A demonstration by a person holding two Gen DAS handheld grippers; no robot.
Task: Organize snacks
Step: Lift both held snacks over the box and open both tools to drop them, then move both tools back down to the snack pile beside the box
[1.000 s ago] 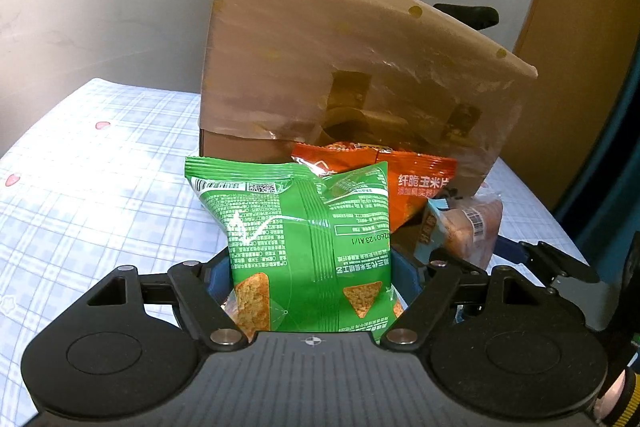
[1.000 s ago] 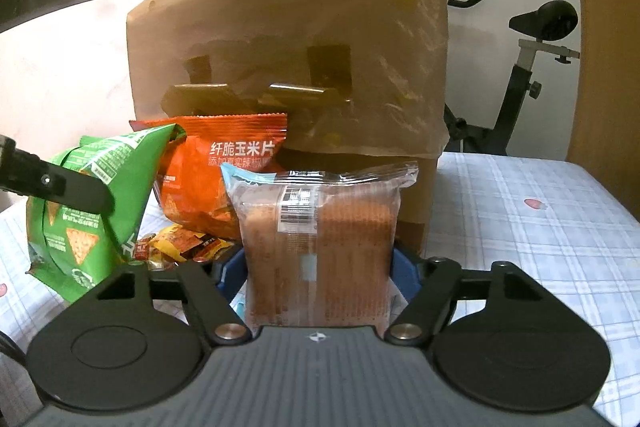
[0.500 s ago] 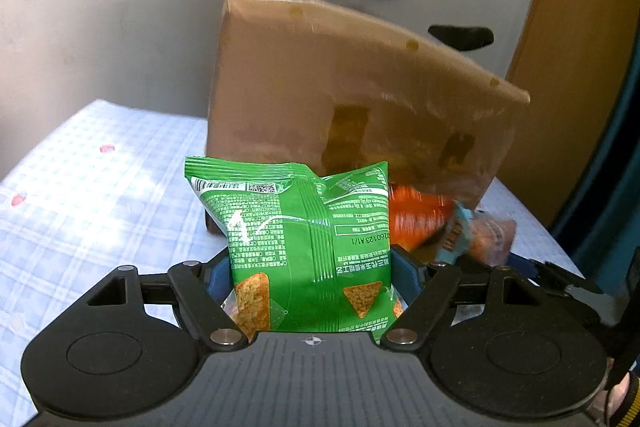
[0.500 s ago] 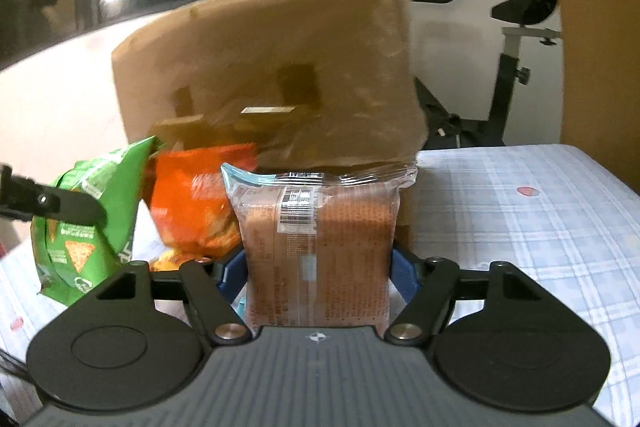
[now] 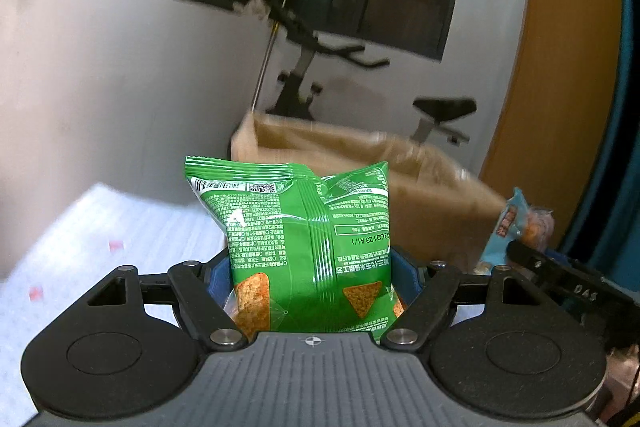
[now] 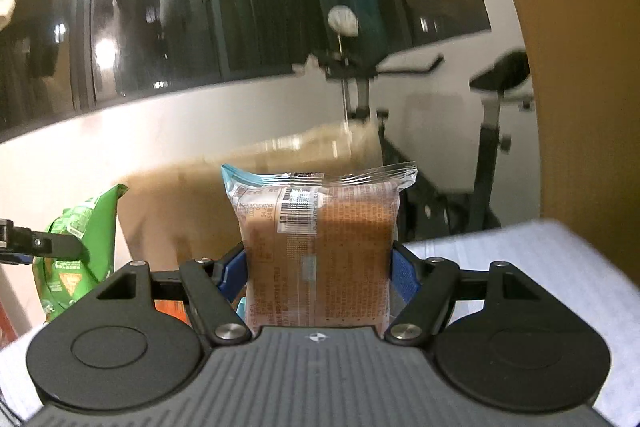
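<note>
Closest to me, my left gripper (image 5: 310,279) has its jaws clamped on the green chip bag (image 5: 304,247), which stands upright between the blue pads, its printed back panel facing the camera. My right gripper (image 6: 318,269) has its jaws clamped the same way on the clear-wrapped brown cake pack (image 6: 316,247), upright, barcode label near its top. From the right wrist view I can see the green bag off to the left, pinched by the other gripper's finger; from the left wrist view the cake pack's blue-edged wrapper shows at the far right. Both snacks are held off the table (image 5: 80,247), which wears a pale checked cloth with small pink marks. A corner of an orange packet (image 6: 172,309) peeks out low beside my right gripper's left linkage. Just beyond the held snacks stands the cardboard box (image 5: 432,195), blurred; I look slightly down on its top edge. Farther back an exercise bike (image 6: 492,131) stands against the white wall, under dark windows
</note>
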